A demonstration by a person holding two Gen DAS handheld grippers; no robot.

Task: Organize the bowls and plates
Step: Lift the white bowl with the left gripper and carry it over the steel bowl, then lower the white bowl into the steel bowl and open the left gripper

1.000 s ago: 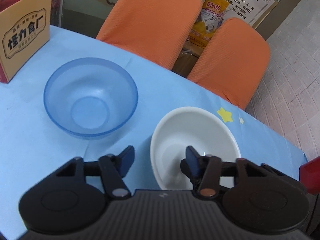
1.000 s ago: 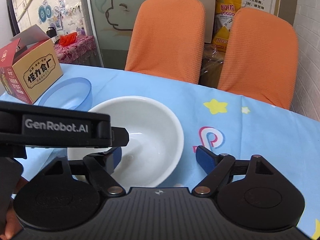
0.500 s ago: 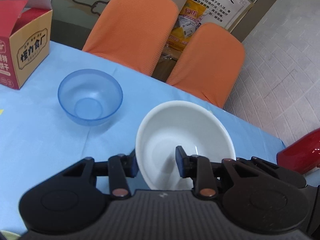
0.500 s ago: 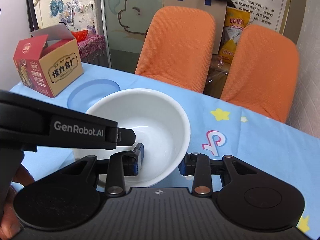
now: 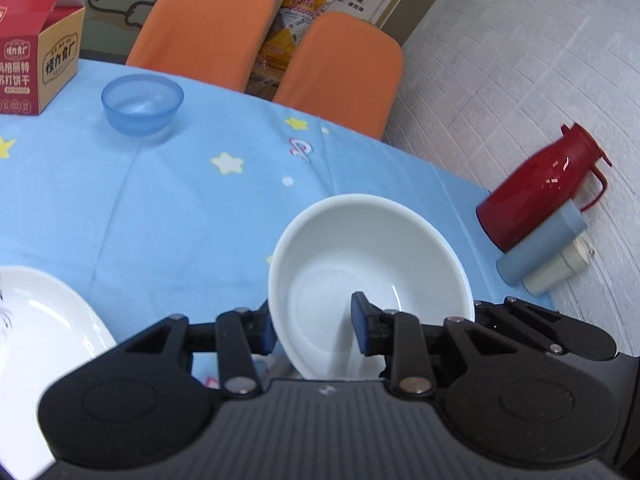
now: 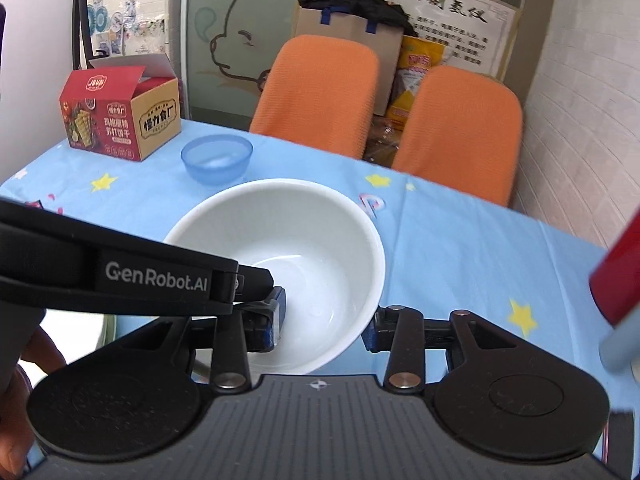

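A white bowl (image 5: pixel 372 264) is held up above the blue star-print tablecloth (image 5: pixel 180 200). My left gripper (image 5: pixel 314 326) is shut on its left rim, one pad inside and one outside. My right gripper (image 6: pixel 326 322) is shut on its right rim; the bowl also shows in the right wrist view (image 6: pixel 288 248). A clear blue bowl (image 5: pixel 142 104) stands far back on the table, also seen in the right wrist view (image 6: pixel 217 159). A white plate (image 5: pixel 36 316) lies at the near left.
A red and tan cardboard box (image 6: pixel 120 120) stands at the back left. Two orange chairs (image 6: pixel 316 96) are behind the table. A red flask (image 5: pixel 544 188) on a grey-blue and white box stands at the right by the tiled wall.
Both grippers closed on the white bowl's rim and lifted it, pulling back toward me. The blue bowl now looks farther away, and the white plate and red flask came into view.
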